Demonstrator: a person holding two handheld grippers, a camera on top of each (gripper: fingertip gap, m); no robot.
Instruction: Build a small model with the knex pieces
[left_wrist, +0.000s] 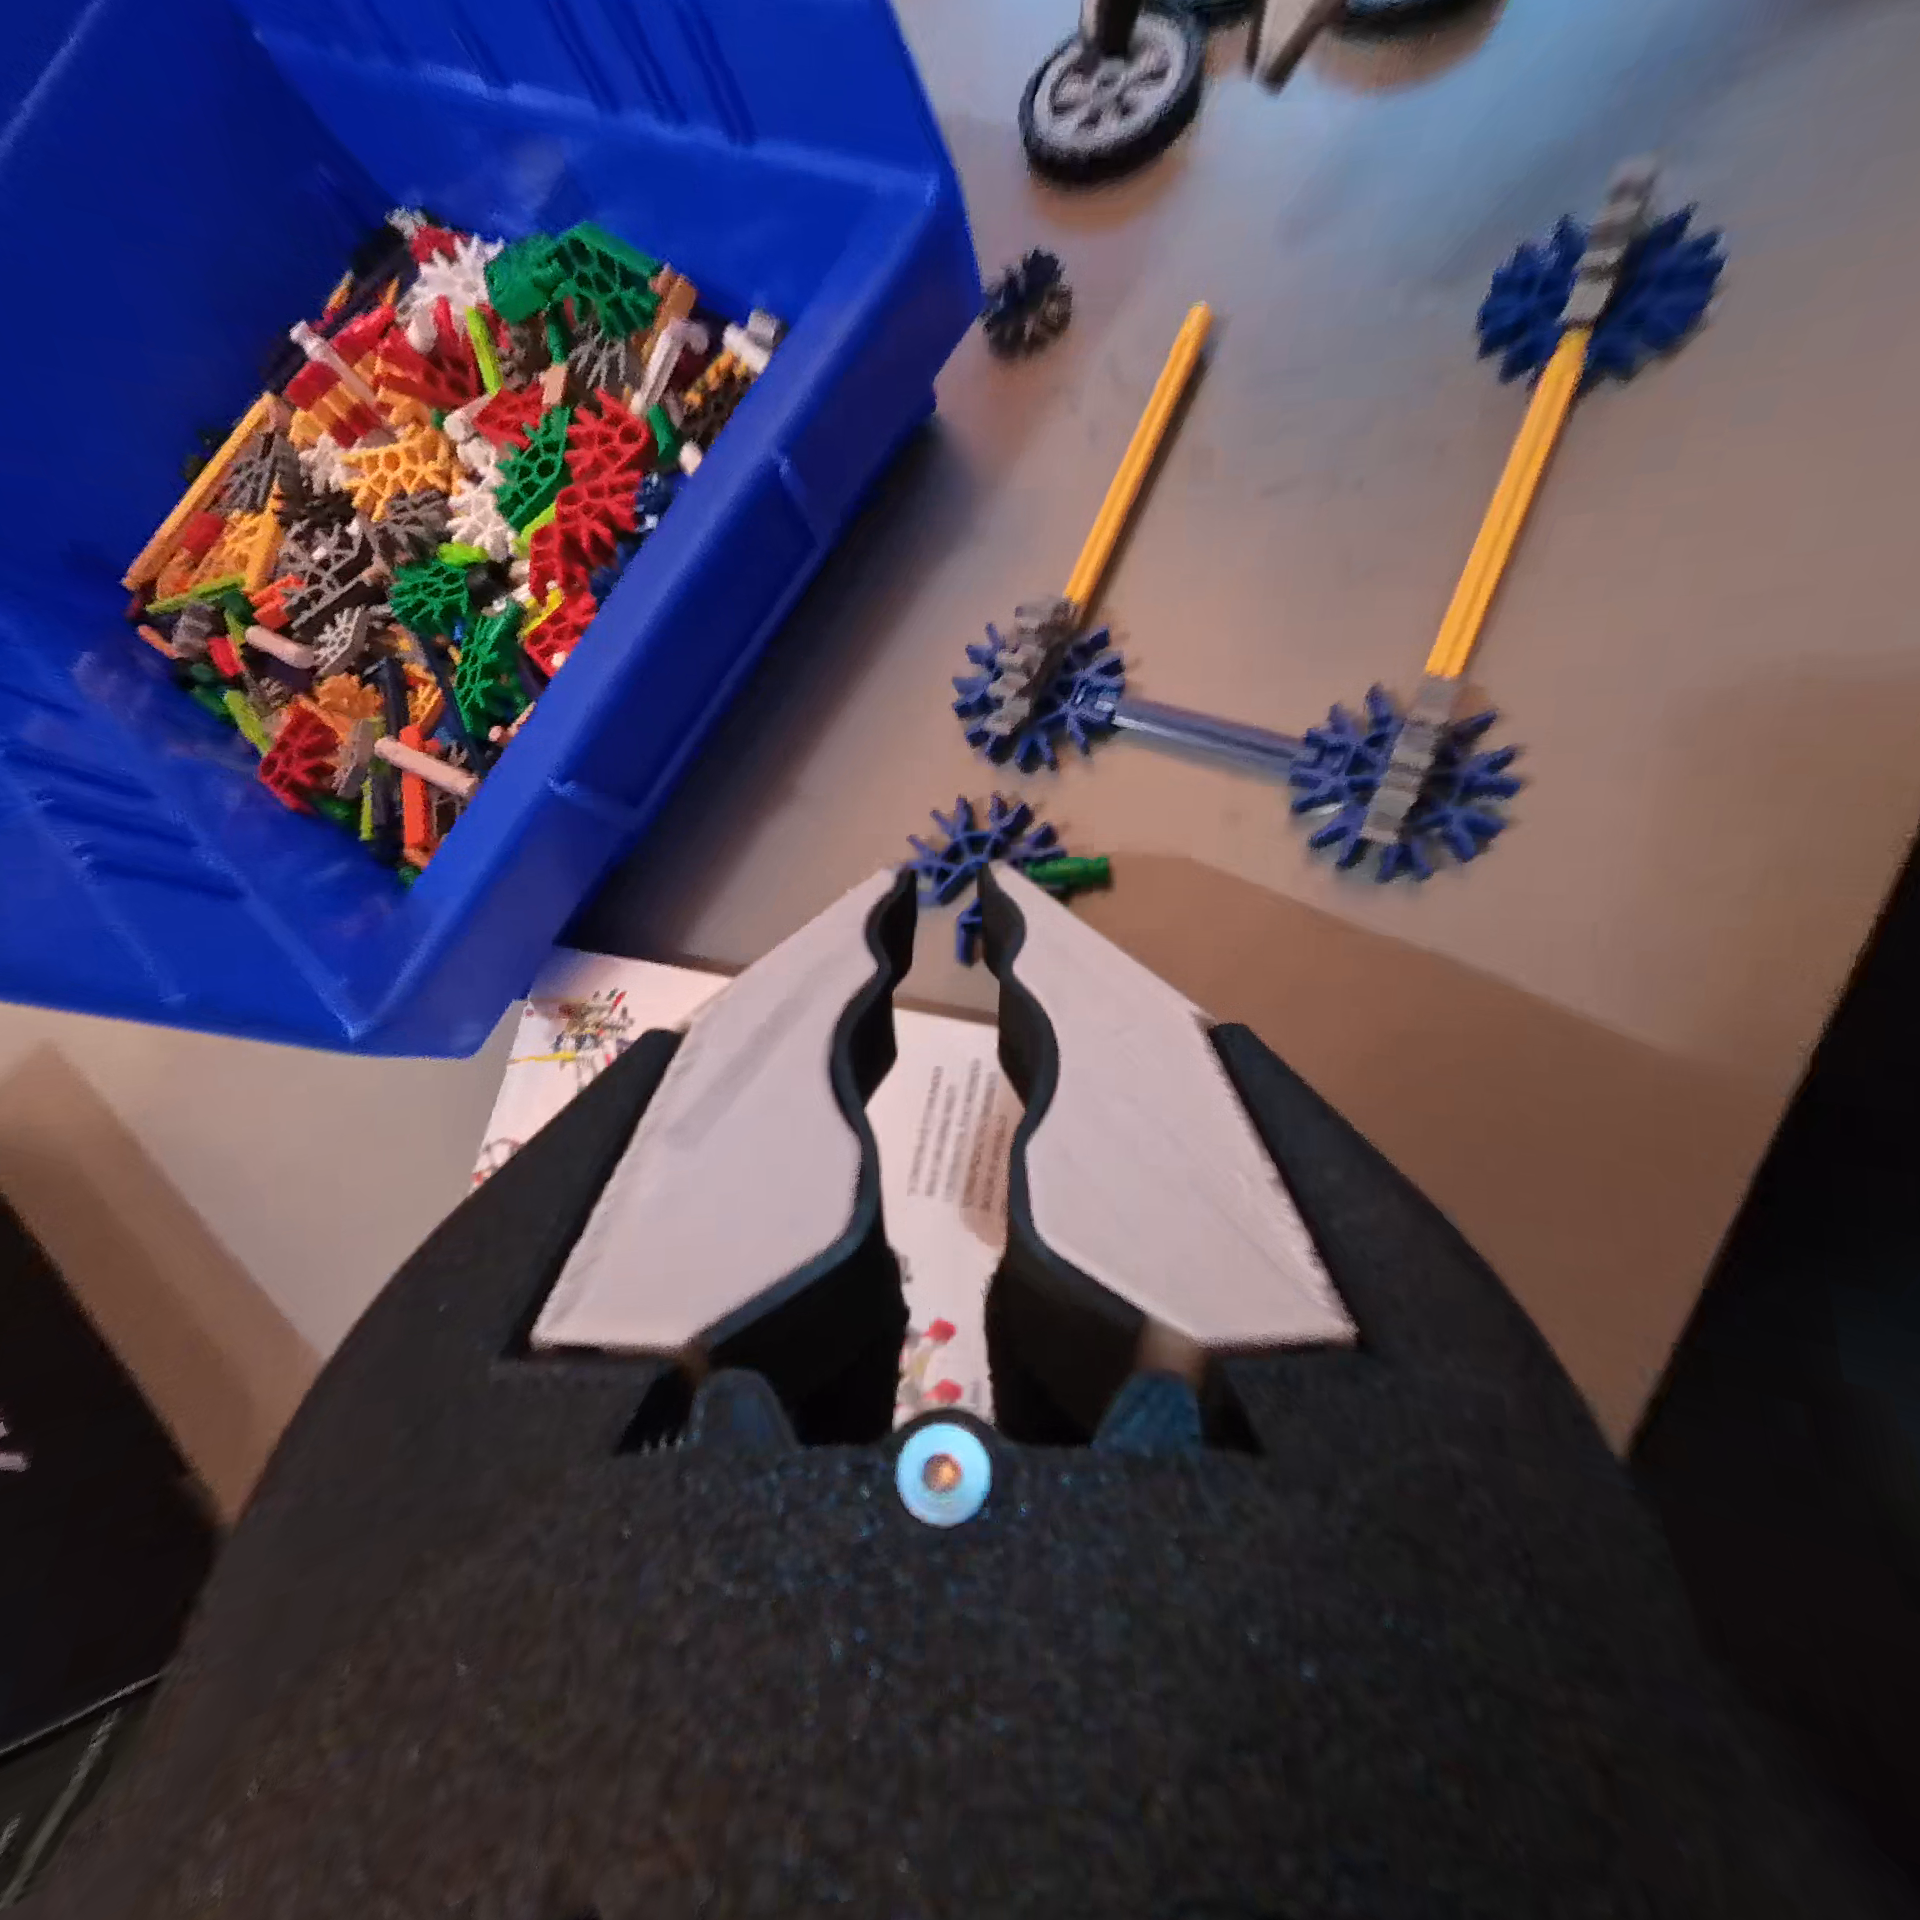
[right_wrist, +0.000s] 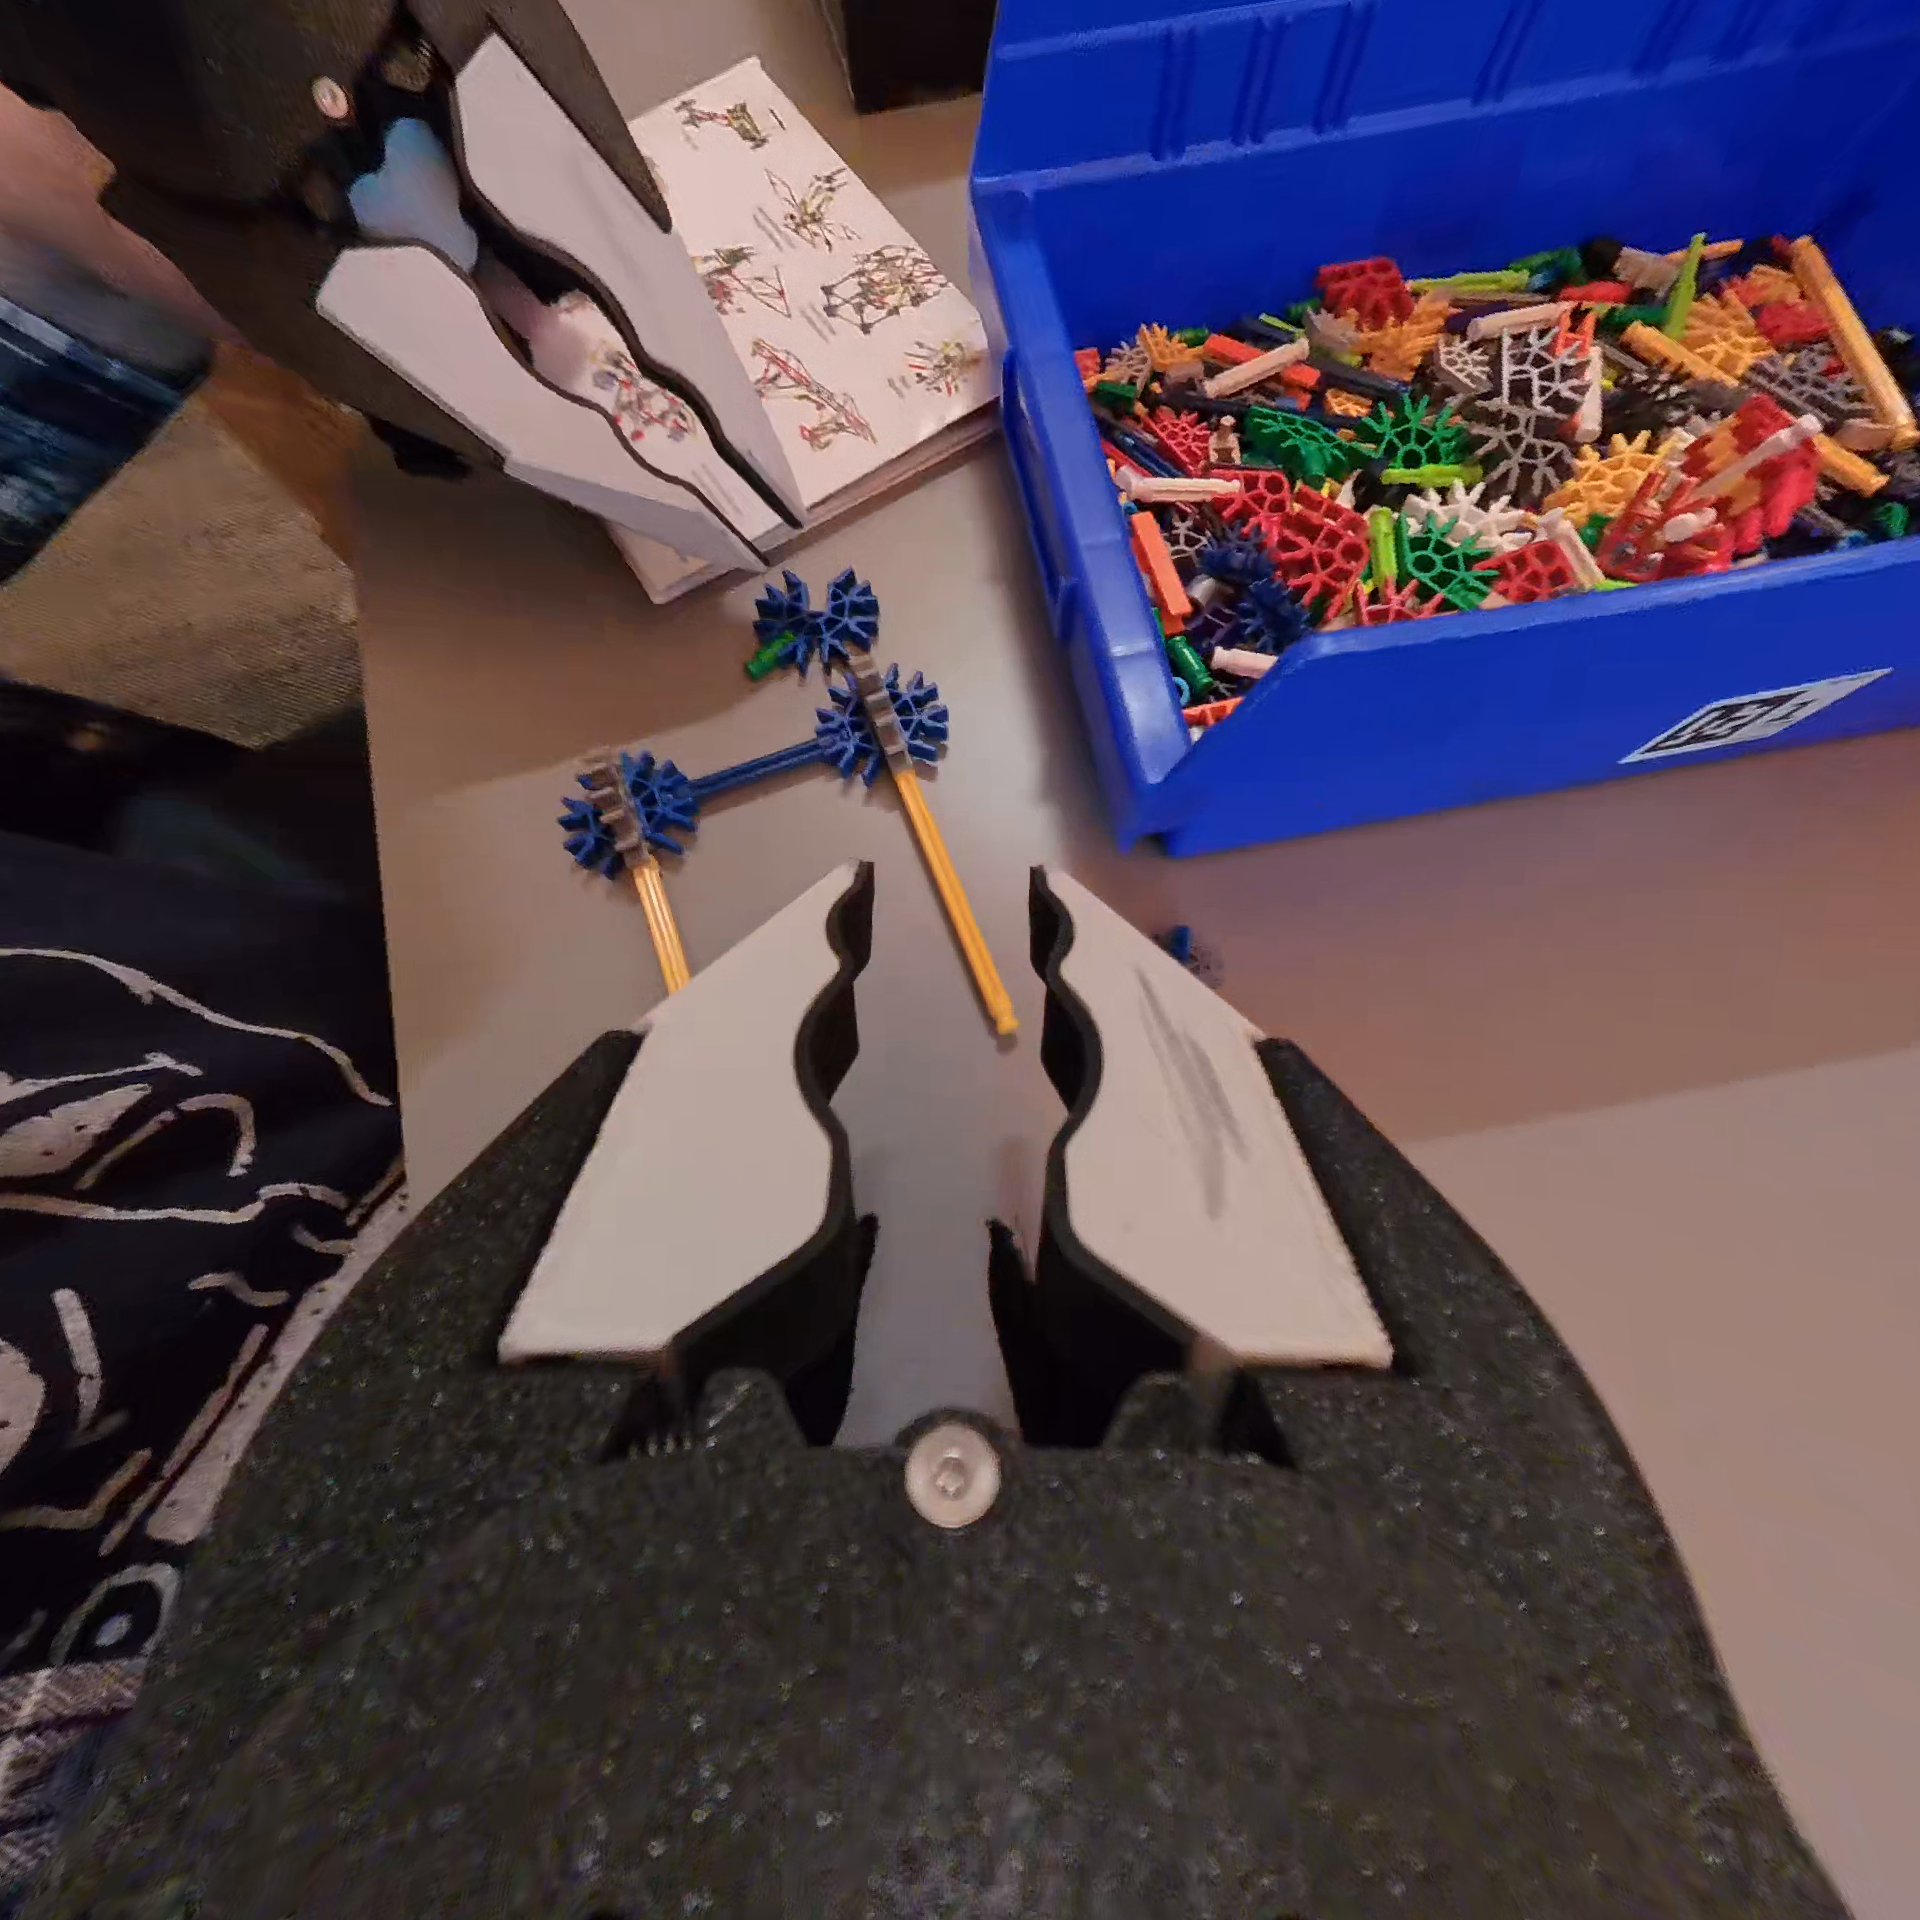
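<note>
You're working over a plain grey-brown tabletop (left_wrist: 1299, 468). The biggest thing on it is the deep blue plastic bin (right_wrist: 1455, 727), heaped with mixed-colour snap-together rods and connectors. It sits ahead and to the right of your right gripper (right_wrist: 951, 883) and to the left of your left gripper (left_wrist: 945, 883).

Under the left gripper lies a white printed booklet of model drawings (right_wrist: 862, 312).

Between your two tools is the part-built frame (right_wrist: 758, 774): a short dark-blue rod joins two blue snowflake connectors with grey clips, and a yellow rod runs from each.

The yellow rod with the bare end (right_wrist: 951, 904) points almost straight back at your right gripper. Its long axis runs nearly along that tool's fingers and its free tip shows in the gap between them. That gripper's jaws are spread and hold nothing, and it is the nearer tool to this rod.

Your left gripper's jaws are drawn close with only a narrow slit. Right at their tips lies a loose pair of joined blue snowflake connectors (left_wrist: 977, 842). One blue prong shows in the slit, but you can't tell whether it is pinched or merely lying beyond.

A small green peg (left_wrist: 1070, 871) lies against that pair.
</note>
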